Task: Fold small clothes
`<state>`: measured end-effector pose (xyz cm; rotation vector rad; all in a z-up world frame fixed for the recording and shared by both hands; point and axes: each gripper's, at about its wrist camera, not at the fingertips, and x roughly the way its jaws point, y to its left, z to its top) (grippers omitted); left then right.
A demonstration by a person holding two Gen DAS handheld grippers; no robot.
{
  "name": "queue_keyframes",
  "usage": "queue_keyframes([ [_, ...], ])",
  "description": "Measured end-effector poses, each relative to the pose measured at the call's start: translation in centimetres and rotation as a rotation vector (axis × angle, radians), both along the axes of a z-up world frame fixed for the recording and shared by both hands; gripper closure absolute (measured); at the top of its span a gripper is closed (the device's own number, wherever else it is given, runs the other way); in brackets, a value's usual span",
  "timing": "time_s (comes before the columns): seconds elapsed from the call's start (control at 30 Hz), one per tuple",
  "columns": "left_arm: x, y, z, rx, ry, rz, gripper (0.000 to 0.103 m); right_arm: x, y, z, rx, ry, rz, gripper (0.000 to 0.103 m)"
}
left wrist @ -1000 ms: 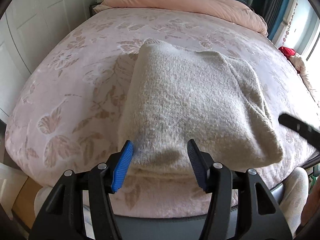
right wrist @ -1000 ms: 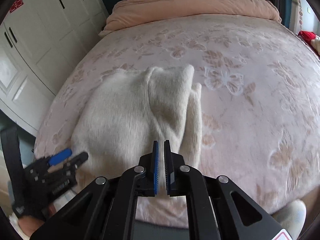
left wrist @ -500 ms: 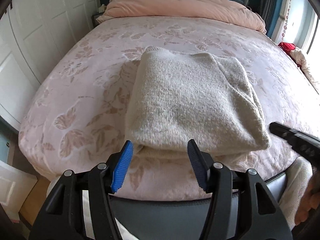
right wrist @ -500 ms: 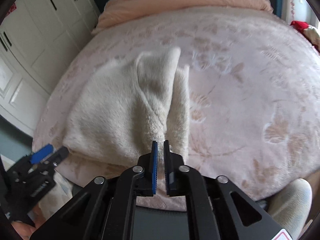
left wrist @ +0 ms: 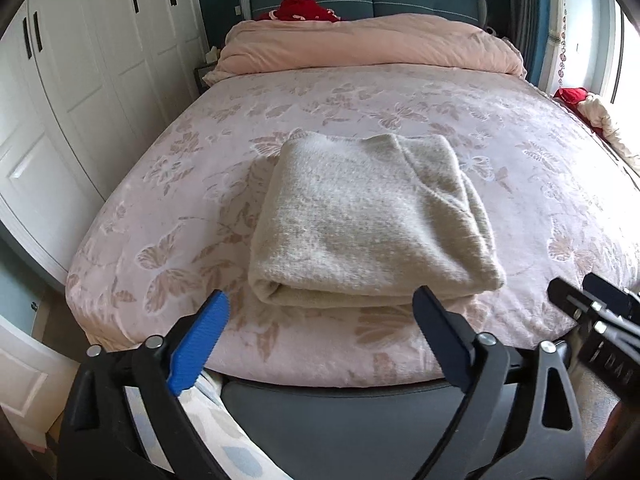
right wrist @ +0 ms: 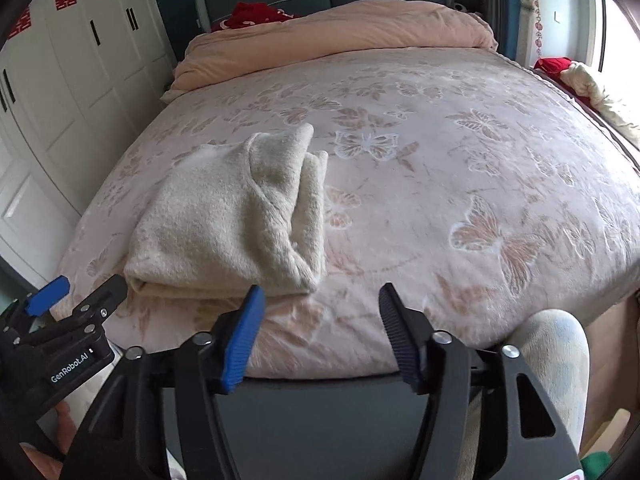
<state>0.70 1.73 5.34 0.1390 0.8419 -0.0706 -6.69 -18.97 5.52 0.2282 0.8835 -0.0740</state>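
Folded cream knitted sweater [left wrist: 368, 224] lying flat on the pink butterfly-patterned bedspread [left wrist: 168, 208], near the foot edge of the bed, in a thick rectangular bundle with its rolled fold facing that edge. Seen from the right wrist camera, same sweater [right wrist: 228, 216] left of centre on the bedspread [right wrist: 460, 184], its layered open edges showing along the side toward the window.

Left gripper [left wrist: 320, 316] spread wide, holding nothing, poised off the foot edge just short of the sweater, blue pad [left wrist: 198, 340] on one finger. Right gripper [right wrist: 320, 312] likewise spread wide and empty, off the foot edge, slightly to the window side of the sweater, not touching it.

Rolled peach duvet [left wrist: 372, 46] across the head end of the bedspread, well apart from the sweater; red cloth [left wrist: 304, 8] behind it against the teal headboard [left wrist: 420, 0]. White panelled wardrobe doors [left wrist: 80, 80] along the side of the bed away from the window.
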Motion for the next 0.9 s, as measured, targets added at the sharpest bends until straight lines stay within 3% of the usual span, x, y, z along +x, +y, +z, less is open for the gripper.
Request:
queue_keyframes([
  [0.13, -1.0, -0.7, 0.5, 0.009, -0.049, -0.008, 0.011, -0.5, 0.6, 0.0, -0.026, -0.004, 0.010, 0.039],
  [0.3, -1.5, -1.3, 0.4, 0.014, -0.048, -0.005, 0.011, -0.9, 1.9, 0.5, -0.056, -0.021, 0.020, 0.035],
  [0.67, -2.2, -1.3, 1.0, 0.044, -0.110, 0.059, 0.011, -1.1, 2.7, 1.0, -0.079, -0.014, 0.007, 0.035],
  [0.9, -2.3, -1.0, 0.7, 0.036, -0.098, 0.082, 0.011, -1.3, 3.1, 1.2, -0.092, -0.016, -0.012, 0.035],
])
